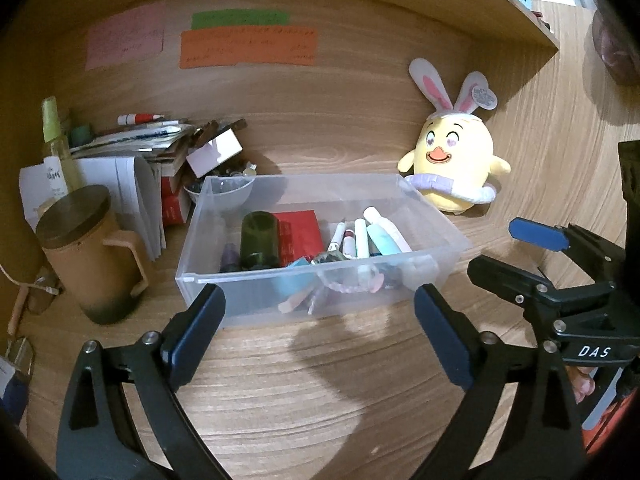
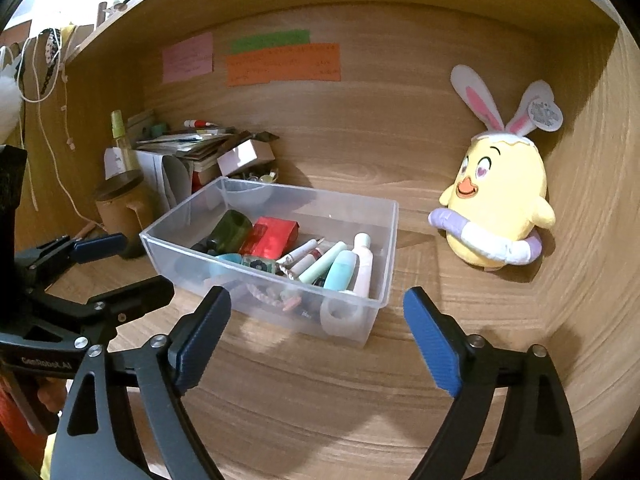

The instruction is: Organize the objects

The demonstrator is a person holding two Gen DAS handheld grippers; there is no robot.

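While wide apart, both jaws empty

Right claw [image 2: 316, 336] hung wide open over the wooden table [image 2: 320, 408], gripping nothing. Just ahead sat a clear plastic rectangular bin [image 2: 372, 240] holding a dark green glass jar [image 2: 228, 230] lying on its side, a red box [image 2: 270, 236] beside it, and white and teal tubes [image 2: 344, 268]. Left claw [image 2: 124, 266] showed at the left edge, also open. A yellow chick plush with bunny ears [image 2: 500, 200] stood at right, well apart from the bin. A brown lidded mug [image 2: 120, 204] sat at left by stacked papers [image 2: 180, 148].
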